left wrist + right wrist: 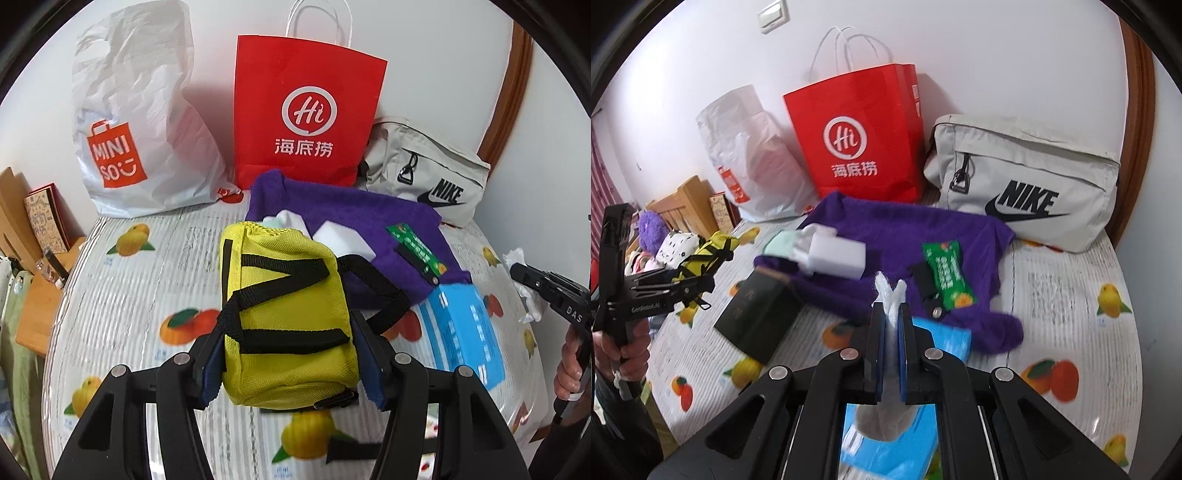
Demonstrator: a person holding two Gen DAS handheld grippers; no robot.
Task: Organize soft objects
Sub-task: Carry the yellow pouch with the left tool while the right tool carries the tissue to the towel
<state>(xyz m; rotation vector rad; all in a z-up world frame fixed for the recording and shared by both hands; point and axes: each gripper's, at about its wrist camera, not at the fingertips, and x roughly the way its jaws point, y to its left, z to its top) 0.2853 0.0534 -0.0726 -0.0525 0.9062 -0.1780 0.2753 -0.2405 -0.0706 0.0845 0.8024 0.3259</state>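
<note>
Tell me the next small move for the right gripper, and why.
Probably carry the white tissue toward the yellow pouch's open mesh top: the right gripper is shut on the tissue, and the left gripper holds the pouch up.

Left gripper [290, 354]: fingers spread wide and clamped on both sides of a yellow pouch [288, 314], raised above the table. Right gripper [894, 347]: fingers nearly together, pinching a white tissue [891, 295]. A bare hand [626, 354] grips the left handle.

blue box [886, 443]: gripper-hidden | dark box [757, 321]: blurred
</note>
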